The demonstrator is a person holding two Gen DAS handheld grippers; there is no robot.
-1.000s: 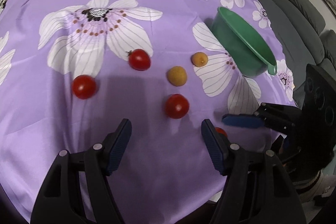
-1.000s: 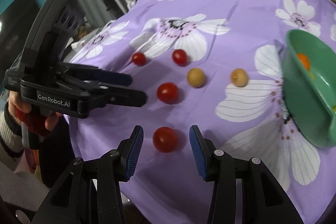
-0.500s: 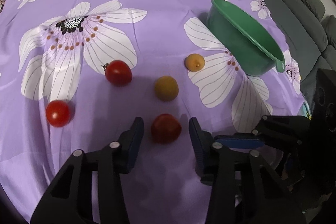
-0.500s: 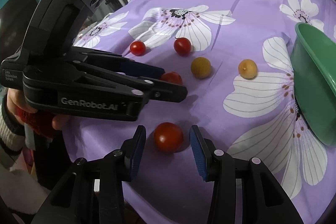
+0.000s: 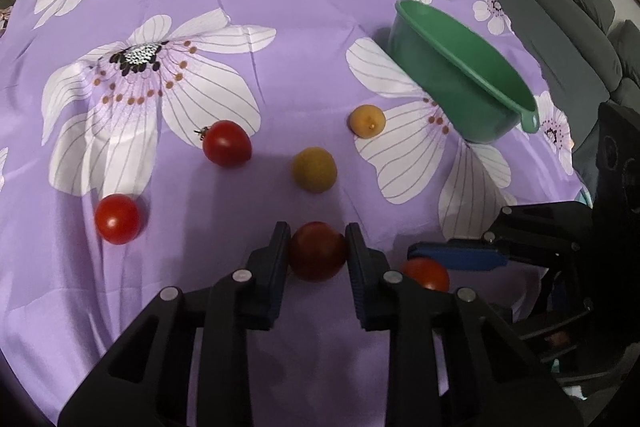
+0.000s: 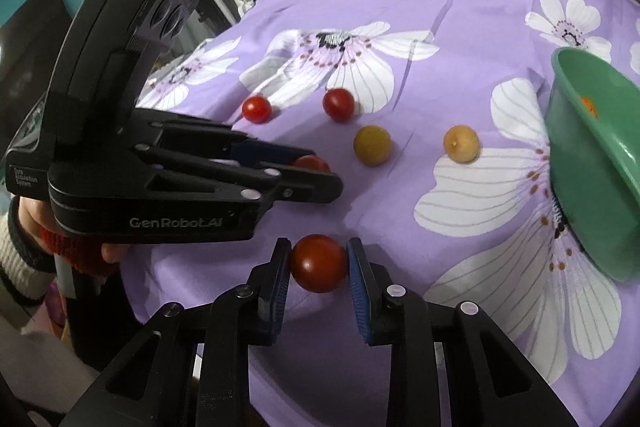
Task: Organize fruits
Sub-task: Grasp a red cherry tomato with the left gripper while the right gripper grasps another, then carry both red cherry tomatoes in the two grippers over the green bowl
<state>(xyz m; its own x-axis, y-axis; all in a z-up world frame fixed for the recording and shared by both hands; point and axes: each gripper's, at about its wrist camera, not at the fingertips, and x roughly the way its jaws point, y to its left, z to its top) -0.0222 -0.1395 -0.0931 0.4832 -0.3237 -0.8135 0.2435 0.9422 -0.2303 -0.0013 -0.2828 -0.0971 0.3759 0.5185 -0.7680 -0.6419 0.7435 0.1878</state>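
Note:
My left gripper (image 5: 317, 229) is closing its jaws on a red tomato (image 5: 317, 255) lying on the purple flowered cloth (image 5: 256, 3), and both pads press its sides. My right gripper (image 6: 319, 245) is closing the same way on another red tomato (image 6: 319, 265) near the table's front edge. Each gripper shows in the other's view with its tomato (image 5: 426, 273) (image 6: 312, 163). Two more red tomatoes (image 5: 227, 143) (image 5: 117, 219) and two yellow fruits (image 5: 314, 169) (image 5: 367, 121) lie loose. A green bowl (image 5: 436, 87) stands at the right with an orange fruit (image 6: 589, 105) inside.
A grey sofa (image 5: 560, 7) stands beyond the table's right edge. A person's hand in a red cuff (image 6: 76, 253) holds the left gripper off the table's near corner. The cloth drops away at the front edge under both grippers.
Both grippers have shut onto their red tomatoes. The left one came forward from wide open to straddle its tomato, then shut. The right one stayed in place and shut.

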